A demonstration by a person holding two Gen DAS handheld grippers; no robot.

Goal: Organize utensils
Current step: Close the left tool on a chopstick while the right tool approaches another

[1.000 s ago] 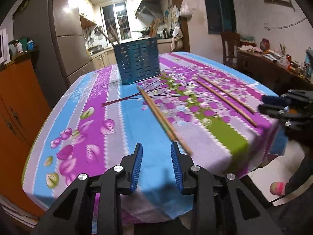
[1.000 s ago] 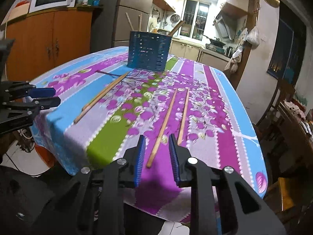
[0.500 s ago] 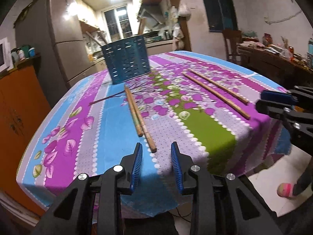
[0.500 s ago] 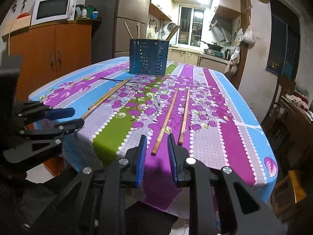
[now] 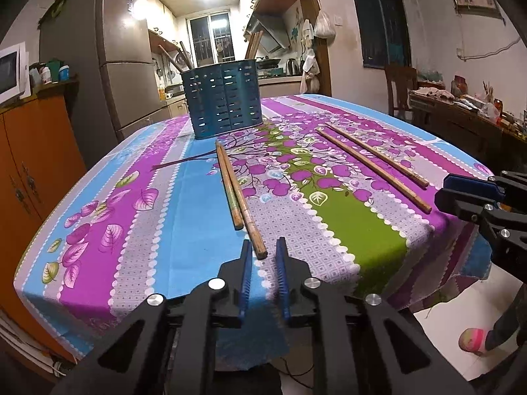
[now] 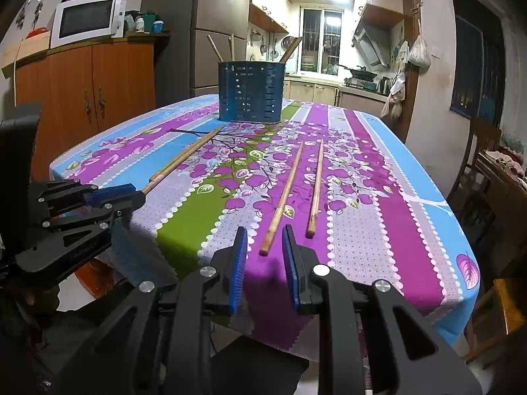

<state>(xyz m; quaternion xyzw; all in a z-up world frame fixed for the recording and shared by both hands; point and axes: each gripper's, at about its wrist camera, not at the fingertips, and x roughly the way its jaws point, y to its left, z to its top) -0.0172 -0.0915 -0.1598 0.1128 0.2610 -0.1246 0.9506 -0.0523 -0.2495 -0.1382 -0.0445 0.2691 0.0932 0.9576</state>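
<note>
Across the flowered tablecloth (image 5: 138, 217), the left gripper (image 5: 262, 250), its jaws just narrowed beside the near chopstick (image 5: 245, 210) end without clearly pinching it, should pinch that tip squarely, while the right gripper (image 6: 263, 247) hangs slightly open and empty before its own pair (image 6: 283, 194), short of the blue holder (image 5: 225, 98).

The bench (image 5: 98, 237), under a floral cloth, carried a blue caddy (image 5: 225, 105) far back and two chopstick pairs (image 5: 237, 194) nearer.

Floral tablecloth (image 5: 138, 204) lies under and ahead of the fingers; microwave (image 6: 86, 19) on orange cabinet (image 6: 85, 82) far left; wooden chair (image 5: 400, 89) far right.
</note>
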